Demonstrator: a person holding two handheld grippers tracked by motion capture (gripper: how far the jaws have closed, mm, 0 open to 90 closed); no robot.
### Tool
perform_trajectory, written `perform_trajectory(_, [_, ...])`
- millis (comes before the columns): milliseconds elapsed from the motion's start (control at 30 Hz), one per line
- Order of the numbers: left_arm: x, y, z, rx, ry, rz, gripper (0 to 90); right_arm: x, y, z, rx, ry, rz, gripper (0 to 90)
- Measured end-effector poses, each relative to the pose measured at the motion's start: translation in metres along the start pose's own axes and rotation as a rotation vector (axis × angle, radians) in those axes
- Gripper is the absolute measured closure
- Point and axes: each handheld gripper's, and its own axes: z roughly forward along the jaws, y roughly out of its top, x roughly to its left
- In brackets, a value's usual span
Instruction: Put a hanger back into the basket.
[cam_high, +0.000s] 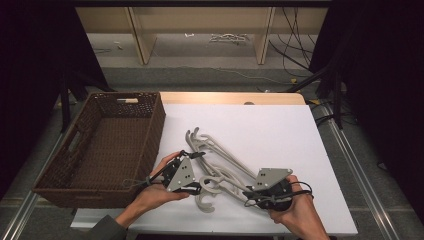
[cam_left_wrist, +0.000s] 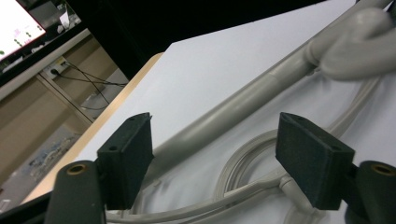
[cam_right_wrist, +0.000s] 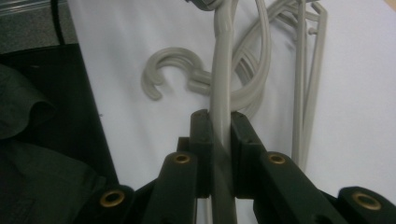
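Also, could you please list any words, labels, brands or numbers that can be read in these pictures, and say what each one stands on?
No text can be read anywhere.
The bright screen at the top left of the left gripper view carries marks too blurred to read.
The pale grey plastic hangers, the brown woven basket, the white table top and the left gripper and right gripper carry no visible lettering.

The hanger (cam_right_wrist: 223, 93) clamped in the right gripper (cam_right_wrist: 222, 135) runs off the top edge of the right gripper view. In the high view, the left gripper (cam_high: 192, 170) hides where its tips meet the hangers (cam_high: 220, 160); the basket's (cam_high: 75, 190) near corner blurs into shadow.
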Motion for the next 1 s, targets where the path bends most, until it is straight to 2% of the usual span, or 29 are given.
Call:
perform_trajectory(33, [0.000, 0.000, 0.000, 0.000, 0.000, 0.000, 28.0, 0.000, 0.000, 0.000, 0.000, 0.000, 0.000, 82.2])
perform_trajectory(67, [0.000, 0.002, -0.001, -0.004, -0.022, 0.047, 28.3, 0.002, 0.002, 0.001, 0.006, 0.021, -0.007, 82.2])
perform_trajectory(133, [-0.001, 0.003, -0.001, -0.004, -0.033, 0.059, 30.4, 0.005, 0.003, 0.002, 0.002, 0.030, -0.022, 82.2])
perform_trajectory(233, [-0.001, 0.003, 0.000, 0.020, -0.095, 0.080, 32.8, 0.008, 0.005, 0.003, 0.009, 0.052, -0.033, 82.2])
perform_trajectory(300, [-0.001, 0.003, -0.001, 0.020, -0.112, 0.075, 38.2, 0.009, 0.006, 0.004, 0.011, 0.063, -0.048, 82.2])
perform_trajectory(333, [-0.001, 0.004, -0.002, 0.027, -0.137, 0.087, 39.8, 0.010, 0.006, 0.004, 0.012, 0.070, -0.053, 82.2])
perform_trajectory(367, [-0.001, 0.004, -0.002, 0.027, -0.137, 0.087, 43.9, 0.010, 0.006, 0.004, 0.012, 0.070, -0.053, 82.2])
perform_trajectory(400, [-0.001, 0.004, -0.003, 0.034, -0.163, 0.106, 47.5, 0.010, 0.006, 0.004, 0.017, 0.083, -0.054, 82.2])
perform_trajectory(467, [-0.001, 0.005, -0.004, 0.041, -0.192, 0.121, 48.8, 0.010, 0.006, 0.004, 0.015, 0.090, -0.059, 82.2])
perform_trajectory(533, [0.000, 0.007, -0.005, 0.051, -0.226, 0.159, 54.3, 0.010, 0.006, 0.004, 0.007, 0.094, -0.070, 82.2])
perform_trajectory(567, [0.000, 0.007, -0.005, 0.051, -0.226, 0.159, 57.4, 0.010, 0.006, 0.004, 0.007, 0.094, -0.070, 82.2])
perform_trajectory(600, [-0.001, 0.008, -0.006, 0.051, -0.237, 0.178, 57.4, 0.010, 0.006, 0.004, 0.007, 0.095, -0.073, 82.1])
perform_trajectory(633, [-0.001, 0.008, -0.006, 0.055, -0.243, 0.190, 61.9, 0.010, 0.006, 0.005, 0.009, 0.102, -0.081, 82.2])
perform_trajectory(667, [-0.002, 0.009, -0.006, 0.064, -0.259, 0.233, 63.5, 0.010, 0.006, 0.005, 0.012, 0.104, -0.085, 82.1])
perform_trajectory(733, [-0.003, 0.011, -0.008, 0.079, -0.275, 0.260, 65.8, 0.010, 0.006, 0.005, 0.011, 0.114, -0.096, 82.1])
perform_trajectory(900, [-0.004, 0.016, -0.010, 0.111, -0.289, 0.281, 69.5, 0.009, 0.005, 0.005, 0.008, 0.107, -0.102, 80.9])
perform_trajectory(1000, [-0.004, 0.019, -0.012, 0.114, -0.308, 0.256, 72.4, 0.006, 0.004, 0.002, -0.019, 0.089, -0.099, 78.4])
